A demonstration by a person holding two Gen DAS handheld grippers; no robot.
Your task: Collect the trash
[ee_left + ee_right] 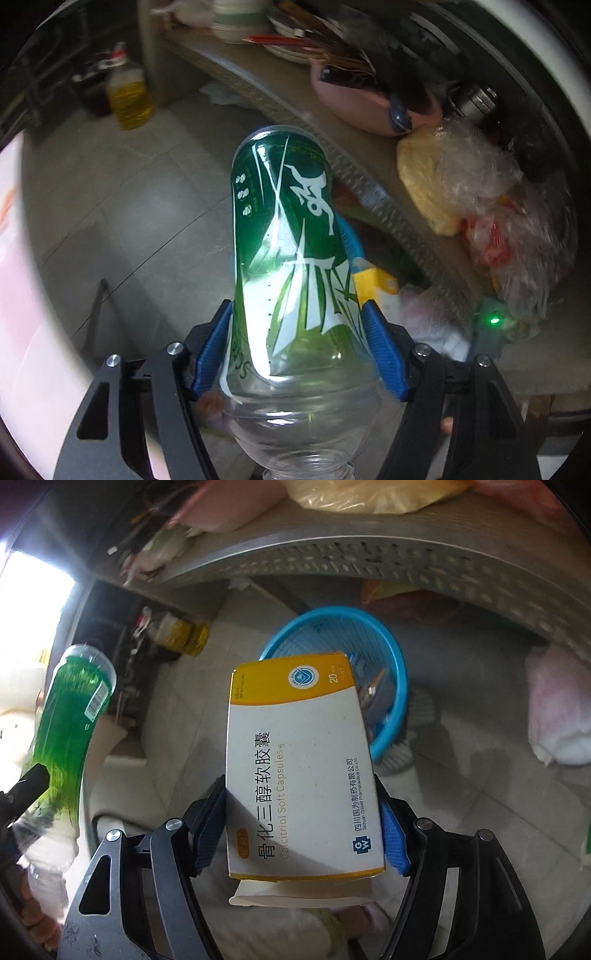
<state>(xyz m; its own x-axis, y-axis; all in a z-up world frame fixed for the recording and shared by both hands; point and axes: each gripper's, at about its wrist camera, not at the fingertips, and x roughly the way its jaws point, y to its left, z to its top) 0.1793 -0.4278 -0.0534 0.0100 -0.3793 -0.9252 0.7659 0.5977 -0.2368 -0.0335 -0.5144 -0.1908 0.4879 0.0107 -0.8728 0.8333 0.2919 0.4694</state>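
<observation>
Carry step: left gripper [297,328] grasps the empty green bottle [286,236], right gripper [301,827] grasps the medicine box [297,760] w/ blue bin [393,672] at 1 o'clock behind it; next, I judge, bring both over bin & let go.

The bottle [291,258] is clear plastic under a green label with slanting white brush strokes. The box [301,764] is white with a yellow band along its far end, a round blue emblem and dark lettering. Each claw is black with ribbed blue pads [382,354]. The basket [388,672] is bright blue mesh. The floor [122,221] is pale grey tile.
</observation>
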